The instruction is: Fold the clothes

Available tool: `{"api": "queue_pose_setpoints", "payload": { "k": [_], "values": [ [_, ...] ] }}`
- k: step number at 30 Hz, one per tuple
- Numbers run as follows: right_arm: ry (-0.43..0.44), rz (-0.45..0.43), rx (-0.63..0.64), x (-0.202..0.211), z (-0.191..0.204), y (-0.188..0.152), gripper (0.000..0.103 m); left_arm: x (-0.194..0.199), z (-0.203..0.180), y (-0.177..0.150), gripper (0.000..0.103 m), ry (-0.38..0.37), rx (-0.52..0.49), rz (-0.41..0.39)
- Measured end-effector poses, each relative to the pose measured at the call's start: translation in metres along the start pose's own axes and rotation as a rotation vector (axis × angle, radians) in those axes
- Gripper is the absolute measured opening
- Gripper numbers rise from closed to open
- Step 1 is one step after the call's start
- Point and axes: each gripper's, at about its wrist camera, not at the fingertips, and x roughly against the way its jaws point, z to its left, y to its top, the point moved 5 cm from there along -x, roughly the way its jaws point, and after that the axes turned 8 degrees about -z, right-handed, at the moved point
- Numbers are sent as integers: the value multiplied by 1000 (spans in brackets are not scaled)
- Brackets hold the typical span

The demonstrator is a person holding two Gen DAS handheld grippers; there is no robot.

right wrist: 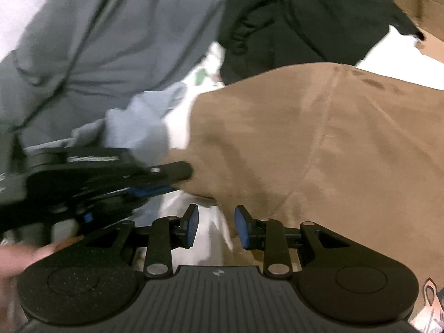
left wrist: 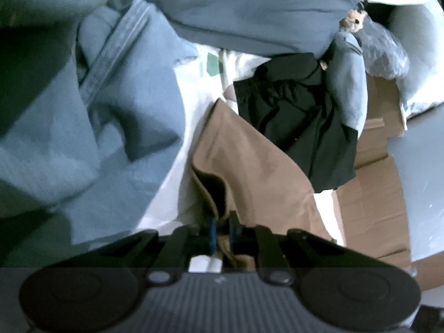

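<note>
Clothes heap: pale grey-blue sweatshirt fabric [left wrist: 91,116] fills the left and top of my left view; in my right view it covers the upper left [right wrist: 105,41].
Brown garment: soft tan-brown cloth [right wrist: 319,144] takes up the centre and right of my right view; in my left view it runs as a folded strip from mid-frame to the lower centre [left wrist: 244,161].
Black garment: crumpled dark cloth [left wrist: 299,116] lies right of centre in my left view, touching the brown cloth's upper edge; it sits at the top centre of my right view [right wrist: 291,19].
Cardboard: flattened brown cardboard [left wrist: 371,208] shows at the right of my left view, under the clothes.
White sheet: pale printed sheet [left wrist: 183,105] shows between the garments.
Left gripper [left wrist: 221,233]: my blue pads are pinched together on the brown cloth's near edge, low centre.
Right gripper [right wrist: 216,226]: my fingers stand apart, nothing between them, just beside the brown cloth's lower edge.
</note>
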Motion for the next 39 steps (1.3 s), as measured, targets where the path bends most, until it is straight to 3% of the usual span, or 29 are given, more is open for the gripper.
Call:
{"api": "queue_pose_setpoints", "payload": {
  "k": [5, 10, 15, 21, 26, 29, 39],
  "values": [
    [-30, -10, -35, 8, -12, 0, 34, 6, -11, 2, 8, 61, -174, -9],
    [-115, 16, -29, 0, -21, -6, 19, 4, -2, -2, 8, 131, -195, 4],
    [-166, 61, -9, -15, -27, -17, 21, -6, 10, -9, 8, 187, -195, 11],
    [-195, 61, -4, -22, -32, -18, 18, -20, 5, -17, 10, 259, -335, 7],
    [-193, 48, 14, -17, -31, -17, 17, -11, -7, -19, 18, 332, -418, 5],
    [-181, 3, 21, -6, -31, -8, 18, -8, -12, -20, 19, 352, -470, 46],
    [-212, -28, 18, 5, -44, 5, 19, 4, -18, -20, 17, 374, -531, 55]
  ]
}}
